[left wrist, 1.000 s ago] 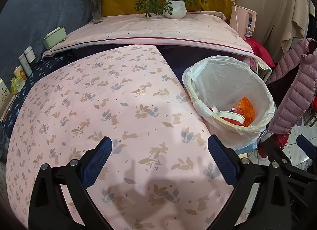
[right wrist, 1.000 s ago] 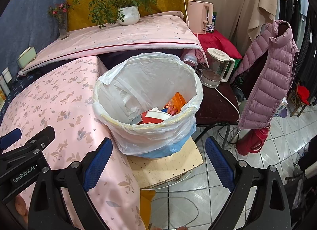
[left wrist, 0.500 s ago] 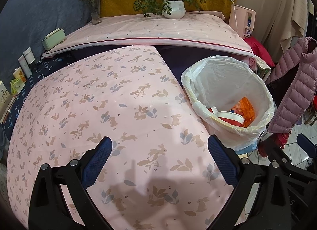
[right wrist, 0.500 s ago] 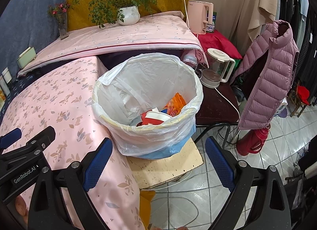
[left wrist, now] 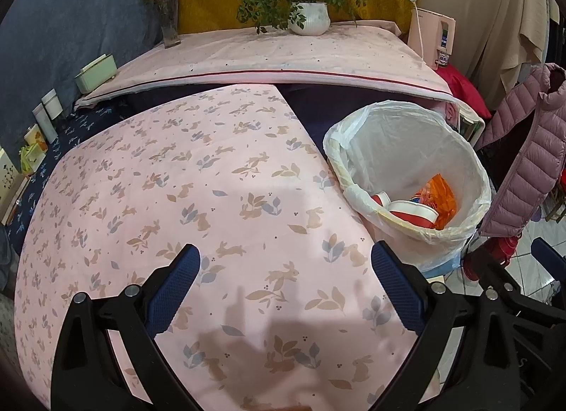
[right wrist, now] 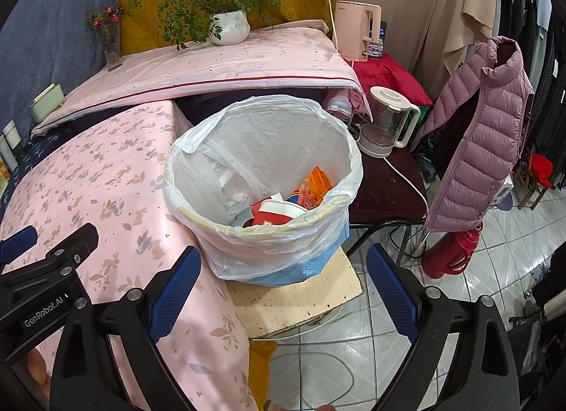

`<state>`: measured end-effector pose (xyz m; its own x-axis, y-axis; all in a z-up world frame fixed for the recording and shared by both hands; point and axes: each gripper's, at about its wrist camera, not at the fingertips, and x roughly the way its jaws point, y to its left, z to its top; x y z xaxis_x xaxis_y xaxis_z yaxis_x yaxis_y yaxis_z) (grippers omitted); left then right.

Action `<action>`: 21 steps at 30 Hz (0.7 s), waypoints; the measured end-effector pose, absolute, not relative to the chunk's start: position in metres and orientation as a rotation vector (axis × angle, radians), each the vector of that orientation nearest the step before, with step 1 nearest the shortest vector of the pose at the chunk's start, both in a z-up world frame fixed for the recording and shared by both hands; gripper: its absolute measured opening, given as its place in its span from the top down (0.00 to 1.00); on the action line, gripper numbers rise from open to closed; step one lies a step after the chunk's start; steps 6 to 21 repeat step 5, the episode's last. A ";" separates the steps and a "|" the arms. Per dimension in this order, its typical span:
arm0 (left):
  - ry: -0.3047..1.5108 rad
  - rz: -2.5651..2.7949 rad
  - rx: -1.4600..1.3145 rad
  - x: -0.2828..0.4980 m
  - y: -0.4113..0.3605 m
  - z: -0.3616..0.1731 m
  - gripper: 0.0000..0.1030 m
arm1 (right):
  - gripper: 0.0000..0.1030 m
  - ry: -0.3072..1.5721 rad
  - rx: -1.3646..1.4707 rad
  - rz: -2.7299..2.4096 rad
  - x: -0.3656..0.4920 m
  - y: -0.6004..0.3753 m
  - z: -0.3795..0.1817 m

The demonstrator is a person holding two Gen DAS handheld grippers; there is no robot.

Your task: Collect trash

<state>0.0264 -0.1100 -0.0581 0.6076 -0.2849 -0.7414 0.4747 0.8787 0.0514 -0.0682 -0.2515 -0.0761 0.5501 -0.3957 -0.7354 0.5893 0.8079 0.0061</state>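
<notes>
Both claws, left (left wrist: 284, 285) and right (right wrist: 281, 289), gaping wide, carrying nothing; trash (right wrist: 283, 207) lying in bin (right wrist: 198, 212) at 12 o'clock (surface (left wrist: 177, 198) showing no litter).

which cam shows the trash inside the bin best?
Right wrist: it looks down into the lined trash bin, showing the red-and-white paper cup and orange wrapper. Left wrist sees the bin off to the side, its near rim hiding part of the contents.

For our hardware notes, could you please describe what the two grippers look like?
Both the left gripper and the right gripper have black angular frames with silver bolts and blue textured pads. The right view shows white "GenRobot.AI" lettering on the left one.
</notes>
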 end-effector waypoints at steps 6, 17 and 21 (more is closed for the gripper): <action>0.806 -0.454 0.246 0.028 -0.108 -0.058 0.10 | 0.12 0.796 0.267 -0.592 -0.068 -0.253 -0.076; 0.806 -0.454 0.246 0.028 -0.108 -0.058 0.10 | 0.12 0.796 0.267 -0.592 -0.068 -0.253 -0.076; 0.806 -0.454 0.246 0.028 -0.108 -0.058 0.10 | 0.12 0.796 0.267 -0.592 -0.068 -0.253 -0.076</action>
